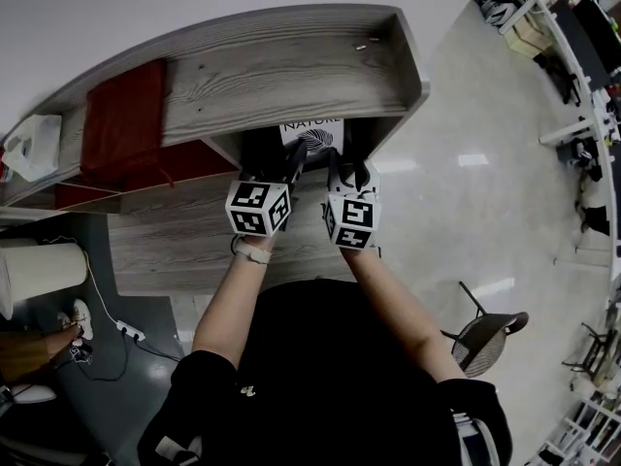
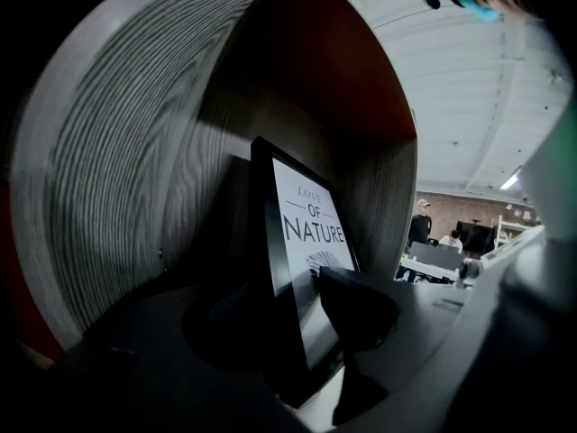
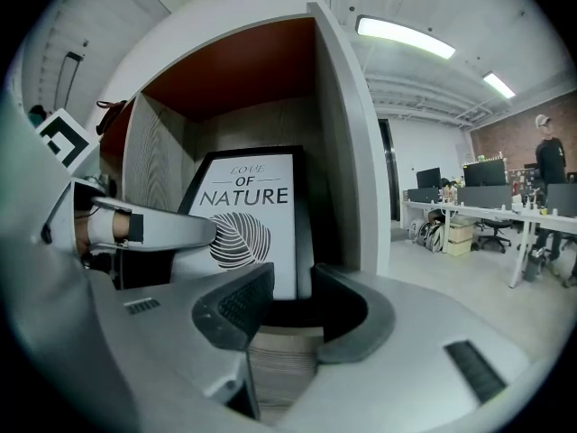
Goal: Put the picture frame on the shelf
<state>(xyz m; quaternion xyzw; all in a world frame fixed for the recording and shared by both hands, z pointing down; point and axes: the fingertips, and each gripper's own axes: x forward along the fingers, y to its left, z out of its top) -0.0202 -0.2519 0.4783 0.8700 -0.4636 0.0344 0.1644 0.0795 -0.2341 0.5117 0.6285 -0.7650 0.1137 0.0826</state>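
A person stands in front of a long grey wooden shelf (image 1: 281, 66) and holds a tool with two fingers in each hand. The black picture frame with a white page, a leaf drawing and the word NATURE (image 1: 312, 134) is inside the shelf. It stands up on its bottom edge in the open box at the right end of the shelf, under the top board and close to the right wall.

The left gripper (image 1: 296, 158) reaches into that box of the shelf. Its two fingers are apart. The left edge of the frame (image 2: 306, 233) is between them, one finger in front of the glass and one behind. It is too dark there to see if the back finger touches.

The right gripper (image 1: 344, 173) is at the front of the same box of the shelf. Its fingers are apart too, and hold nothing (image 3: 293, 300). The frame (image 3: 248, 215) is behind them, further in.

A dark red cloth (image 1: 121, 119) lies on top of the shelf, at its left end.
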